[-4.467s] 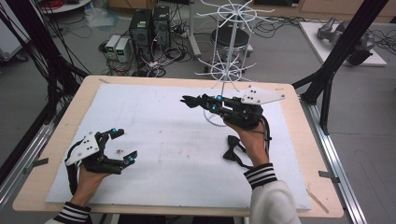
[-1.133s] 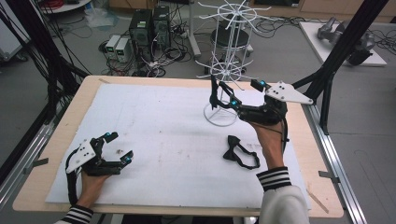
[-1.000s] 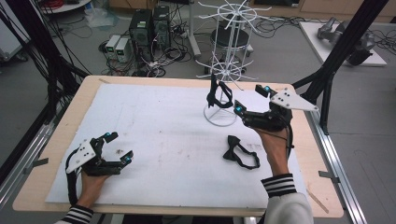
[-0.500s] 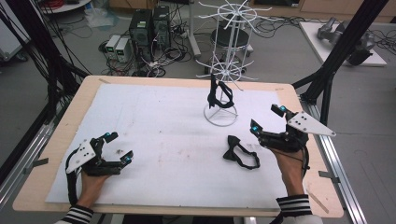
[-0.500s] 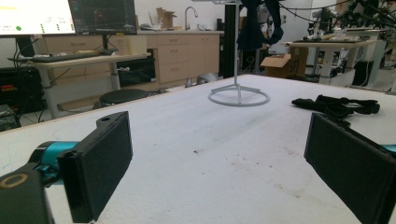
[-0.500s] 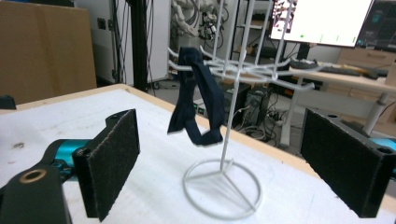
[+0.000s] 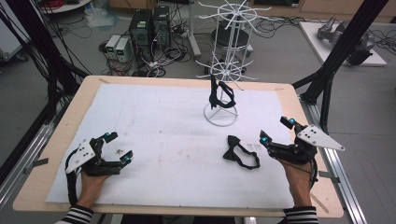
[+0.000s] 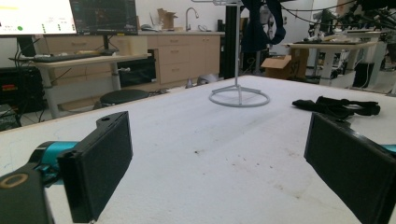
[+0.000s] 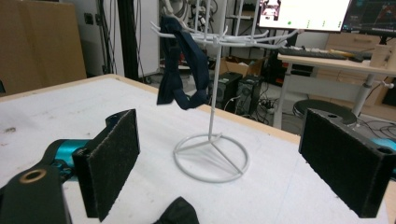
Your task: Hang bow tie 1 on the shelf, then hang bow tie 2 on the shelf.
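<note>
The left gripper (image 8: 224,172) sits low over the white table cover (image 8: 201,140), its two black jaws spread wide with nothing between them. Ahead stands a white wire rack (image 8: 238,91) on a ring base, a dark bow tie (image 8: 261,23) hanging from its upper arms. To the right a second black bow tie (image 8: 337,106) lies flat on the cover, well apart from the rack. Desks and monitors stand behind.

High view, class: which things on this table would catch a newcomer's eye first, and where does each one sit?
The white wire rack stands at the table's far middle, with a dark bow tie hanging from a low arm. A second black bow tie lies flat on the white mat, just beside the open right claw. The left claw, also open, rests at the near left corner.
</note>
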### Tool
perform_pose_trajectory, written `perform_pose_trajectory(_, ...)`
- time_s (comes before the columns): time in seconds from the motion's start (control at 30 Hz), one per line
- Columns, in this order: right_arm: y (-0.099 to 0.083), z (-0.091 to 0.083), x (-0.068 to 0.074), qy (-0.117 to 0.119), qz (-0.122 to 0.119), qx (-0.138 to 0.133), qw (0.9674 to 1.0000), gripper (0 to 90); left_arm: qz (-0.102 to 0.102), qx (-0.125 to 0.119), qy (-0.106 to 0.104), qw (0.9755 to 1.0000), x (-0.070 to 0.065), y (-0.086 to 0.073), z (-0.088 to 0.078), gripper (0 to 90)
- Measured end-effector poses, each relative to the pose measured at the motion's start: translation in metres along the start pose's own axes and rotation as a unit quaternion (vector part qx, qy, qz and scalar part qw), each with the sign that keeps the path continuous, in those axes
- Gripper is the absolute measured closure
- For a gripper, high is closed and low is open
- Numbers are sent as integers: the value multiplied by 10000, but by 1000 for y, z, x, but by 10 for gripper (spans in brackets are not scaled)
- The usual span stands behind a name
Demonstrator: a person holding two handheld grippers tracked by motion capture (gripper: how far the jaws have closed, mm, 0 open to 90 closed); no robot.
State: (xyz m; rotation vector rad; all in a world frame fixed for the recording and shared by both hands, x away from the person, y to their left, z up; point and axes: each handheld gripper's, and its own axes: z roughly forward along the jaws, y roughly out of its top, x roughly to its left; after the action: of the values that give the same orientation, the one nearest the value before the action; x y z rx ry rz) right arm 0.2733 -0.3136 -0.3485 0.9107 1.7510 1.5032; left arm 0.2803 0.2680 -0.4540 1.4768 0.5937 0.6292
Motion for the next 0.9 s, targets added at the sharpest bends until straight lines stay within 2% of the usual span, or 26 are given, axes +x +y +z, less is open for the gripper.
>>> perform_pose_trajectory(0.27, -2, -5, -3, -52, 48, -62, 10000, 118, -8, -3, 9, 10000, 0, 0, 0, 82)
perform_pose_trajectory(0.9, 3, 1, -2, -4, -37, 135, 9999, 119, -18, -15, 17, 10000, 0, 0, 0, 82)
